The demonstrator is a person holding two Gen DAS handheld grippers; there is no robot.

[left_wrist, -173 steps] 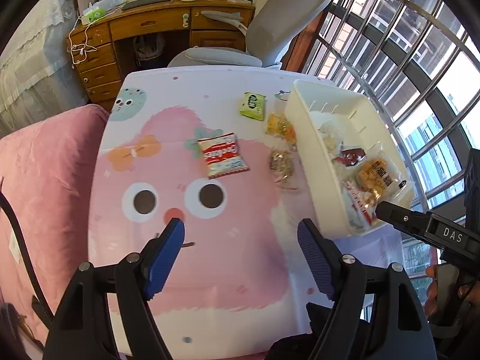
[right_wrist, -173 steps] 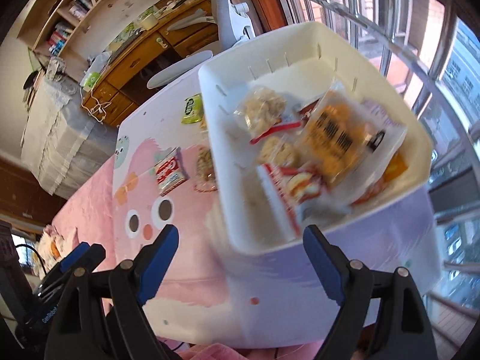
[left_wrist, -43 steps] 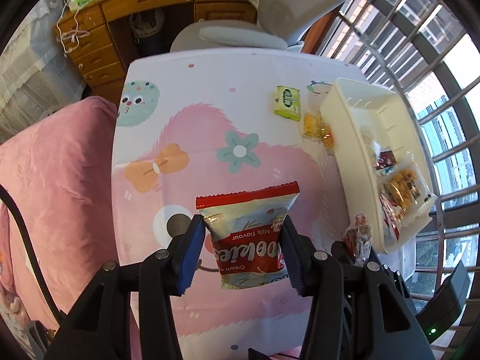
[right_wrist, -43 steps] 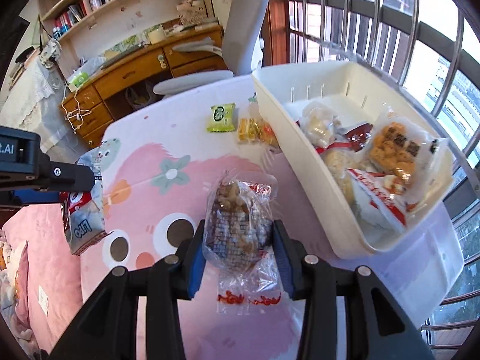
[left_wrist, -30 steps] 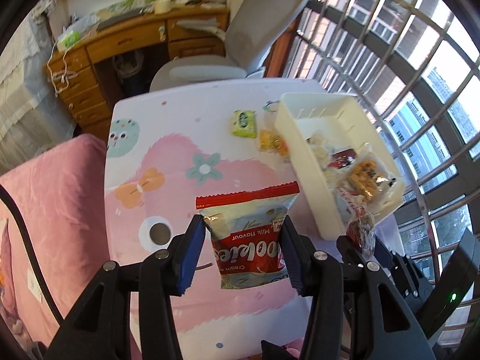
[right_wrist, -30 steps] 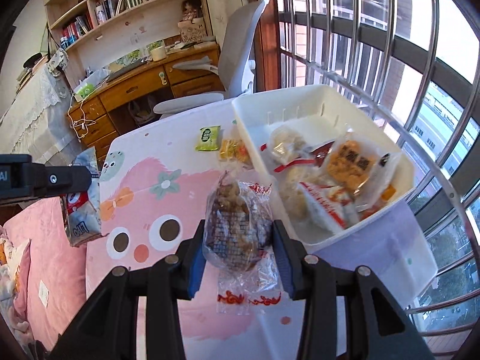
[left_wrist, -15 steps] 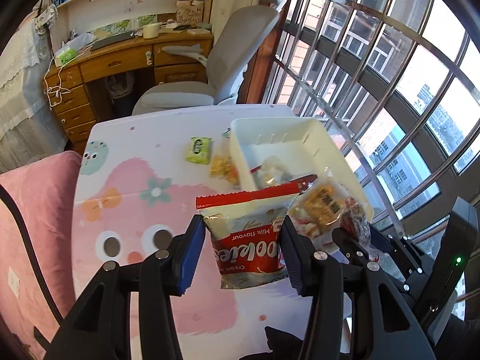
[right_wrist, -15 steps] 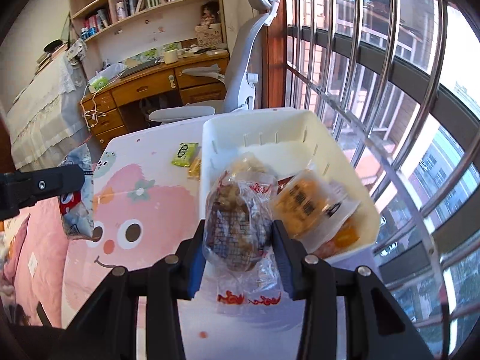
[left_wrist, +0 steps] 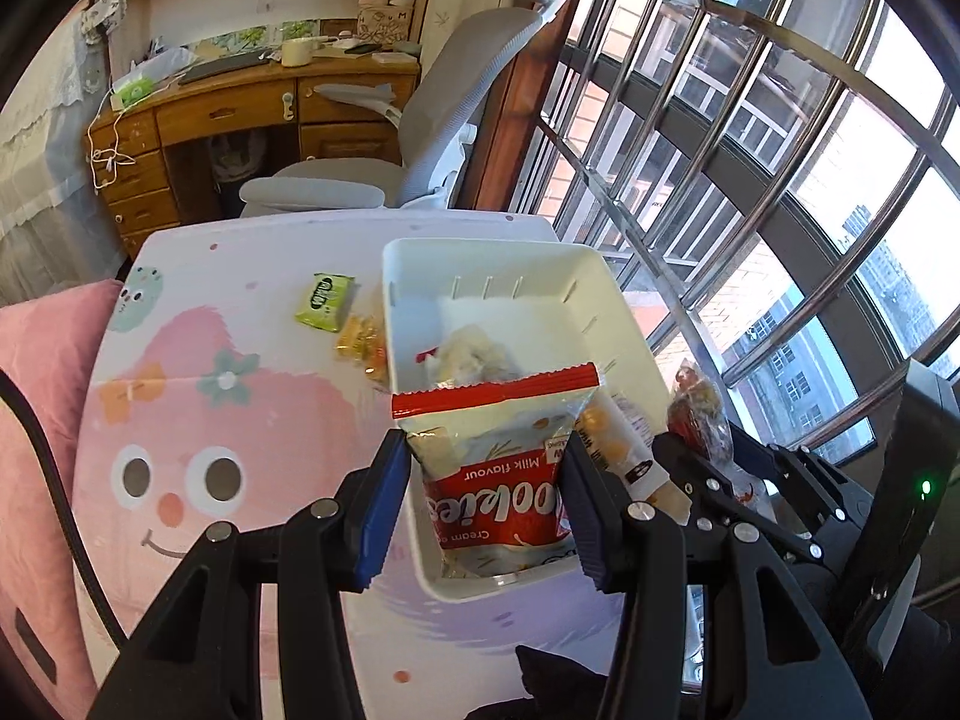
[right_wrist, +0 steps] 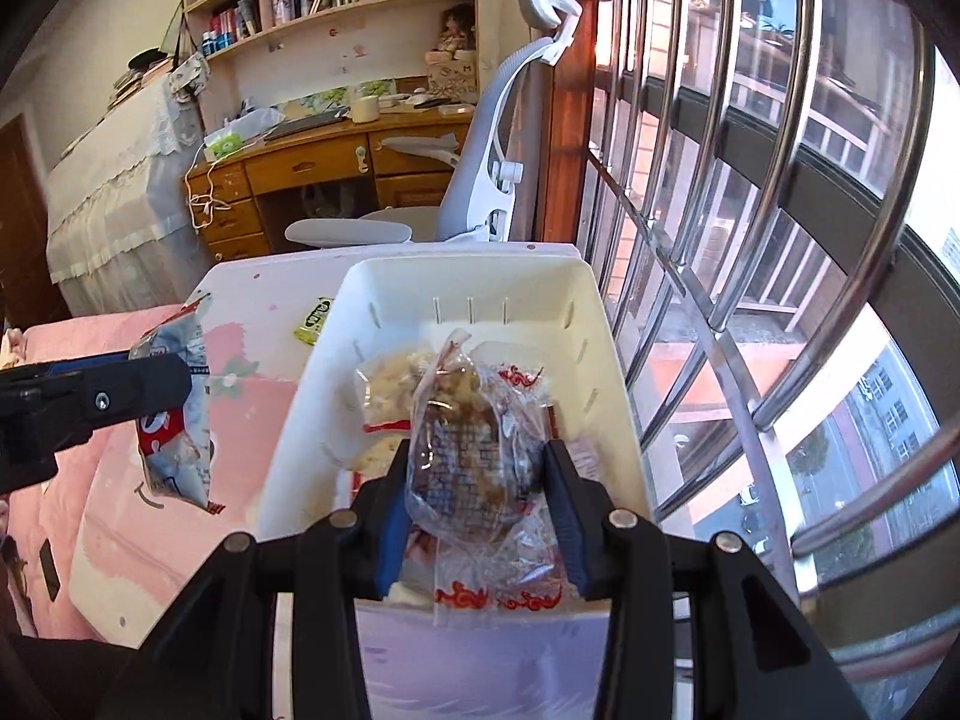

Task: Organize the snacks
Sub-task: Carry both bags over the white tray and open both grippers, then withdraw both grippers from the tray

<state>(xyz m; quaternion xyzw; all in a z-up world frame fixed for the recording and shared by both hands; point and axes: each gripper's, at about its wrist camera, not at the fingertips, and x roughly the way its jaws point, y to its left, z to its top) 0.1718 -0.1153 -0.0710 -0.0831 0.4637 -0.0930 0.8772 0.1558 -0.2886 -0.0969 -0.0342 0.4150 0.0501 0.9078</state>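
Crinkly cookie packet (left_wrist: pixel 492 468) (red-edged) above smooth white bin (left_wrist: pixel 510 264).

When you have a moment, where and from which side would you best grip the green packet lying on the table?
The green packet lies flat, apart from the white bin. Probably come from above and pinch across its narrower width, mid-body; the yellow sweets crowd its near corner.
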